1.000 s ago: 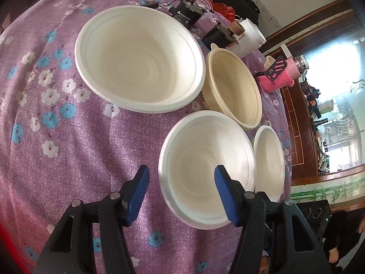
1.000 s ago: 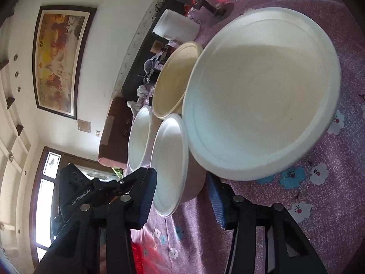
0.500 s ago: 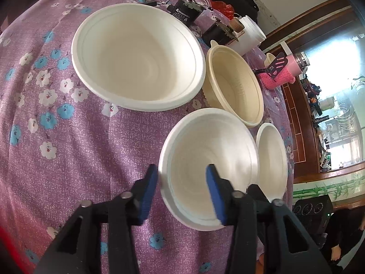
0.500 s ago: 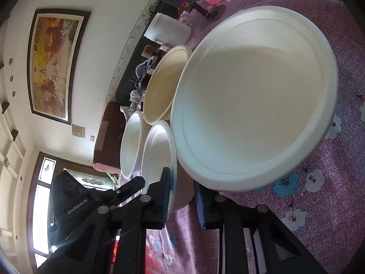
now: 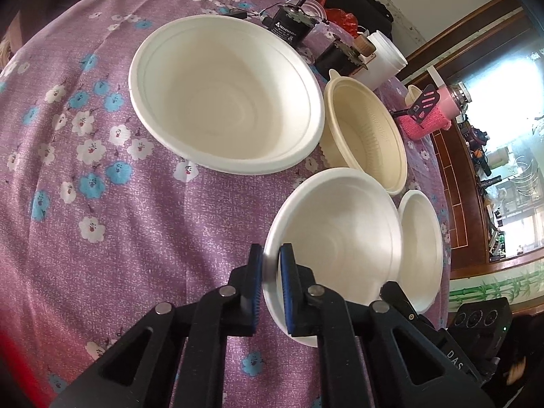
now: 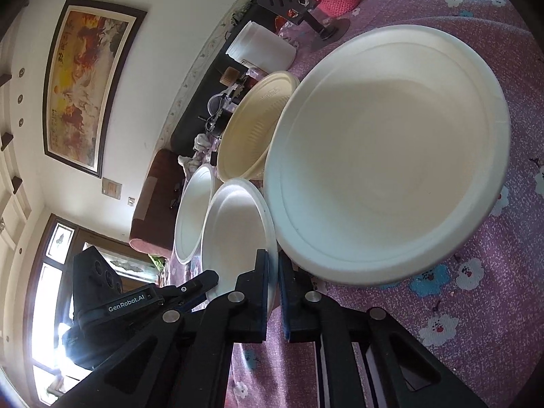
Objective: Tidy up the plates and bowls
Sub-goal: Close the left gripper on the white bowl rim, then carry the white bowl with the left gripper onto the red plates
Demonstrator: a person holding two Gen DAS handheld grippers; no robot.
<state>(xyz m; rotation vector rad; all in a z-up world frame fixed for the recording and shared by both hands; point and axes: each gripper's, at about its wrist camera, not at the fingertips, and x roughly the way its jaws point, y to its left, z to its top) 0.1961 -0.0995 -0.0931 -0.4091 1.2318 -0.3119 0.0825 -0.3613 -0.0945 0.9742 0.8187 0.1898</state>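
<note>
Several bowls stand on a purple flowered tablecloth (image 5: 102, 224). A medium white bowl (image 5: 340, 234) is gripped on its near rim by both grippers. My left gripper (image 5: 271, 272) is shut on its rim. My right gripper (image 6: 273, 278) is shut on the same bowl (image 6: 234, 224) from the other side. A large white bowl (image 5: 224, 95) (image 6: 391, 156) sits beside it. A cream bowl (image 5: 367, 142) (image 6: 255, 125) and a small white bowl (image 5: 421, 248) (image 6: 193, 214) stand behind.
A white jar (image 5: 384, 61), a pink knitted holder (image 5: 428, 119) with a black phone stand, and dark small devices (image 5: 285, 27) crowd the table's far edge. The other gripper's black body (image 6: 112, 299) shows in the right wrist view. The table edge drops off past the small bowl.
Both grippers have closed from open onto the rim of the medium white bowl. The left wrist view has shifted so the bowls sit further right.
</note>
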